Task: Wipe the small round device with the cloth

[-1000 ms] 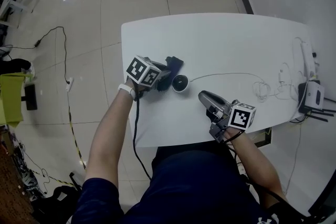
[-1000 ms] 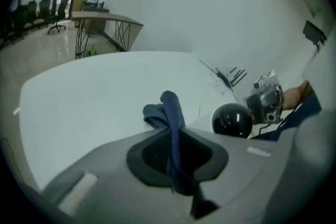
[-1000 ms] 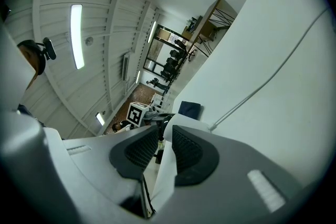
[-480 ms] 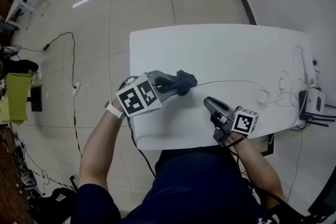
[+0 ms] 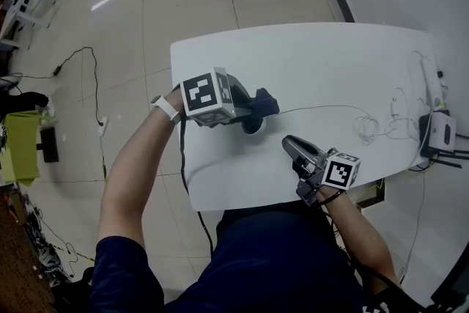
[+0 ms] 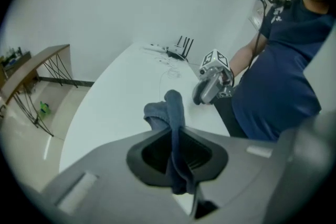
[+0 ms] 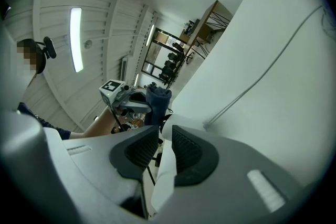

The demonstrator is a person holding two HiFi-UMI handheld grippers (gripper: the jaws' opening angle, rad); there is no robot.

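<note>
The small round device (image 5: 253, 128) sits on the white table (image 5: 330, 55) near its front edge. Only its lower rim shows in the head view, under the dark blue cloth (image 5: 265, 105), whereas a second ago it lay fully in sight with the cloth beside it on the tabletop. The left gripper (image 5: 245, 108) has risen and rolled since then, so its marker cube (image 5: 205, 93) now faces more upward. Its jaws are closed tight on the cloth, which sticks out bunched beyond the tips in the left gripper view. Half a second ago the cloth covered the device completely; now it hangs just above it, and whether they touch cannot be told. The right gripper (image 5: 289, 143) has kept its place at the front of the table, pointing toward the device and near it but not touching. Its jaws stand a narrow way apart with nothing gripped between them. A thin white cable (image 5: 315, 108) runs from the device across the table to the right, as before.
</note>
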